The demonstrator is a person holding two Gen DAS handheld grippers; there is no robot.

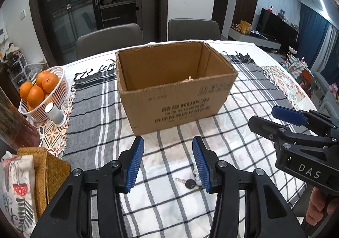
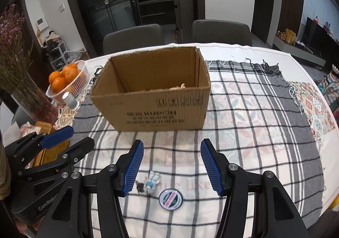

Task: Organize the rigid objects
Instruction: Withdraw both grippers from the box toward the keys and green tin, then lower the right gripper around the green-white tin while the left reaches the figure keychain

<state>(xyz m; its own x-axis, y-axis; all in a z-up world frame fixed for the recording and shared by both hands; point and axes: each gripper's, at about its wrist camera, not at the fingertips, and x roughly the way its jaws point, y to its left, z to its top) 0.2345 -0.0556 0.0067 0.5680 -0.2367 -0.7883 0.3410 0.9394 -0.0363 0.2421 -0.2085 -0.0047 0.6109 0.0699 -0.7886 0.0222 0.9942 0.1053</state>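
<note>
At the near edge of the table (image 2: 307,93), both grippers hover with jaws spread and empty. Between the left gripper (image 1: 168,162) jaws, toward 5 o'clock, lies a key (image 1: 187,183) on the checked cloth (image 1: 101,115). Below the right gripper (image 2: 172,166), a small figure keychain (image 2: 151,183) lies at 6 o'clock, a round badge (image 2: 170,199) just beside it. Farther off, at 12 o'clock, stands an open cardboard box (image 1: 169,102) with pale items inside. A basket of oranges (image 1: 43,91) sits at 10 o'clock.
</note>
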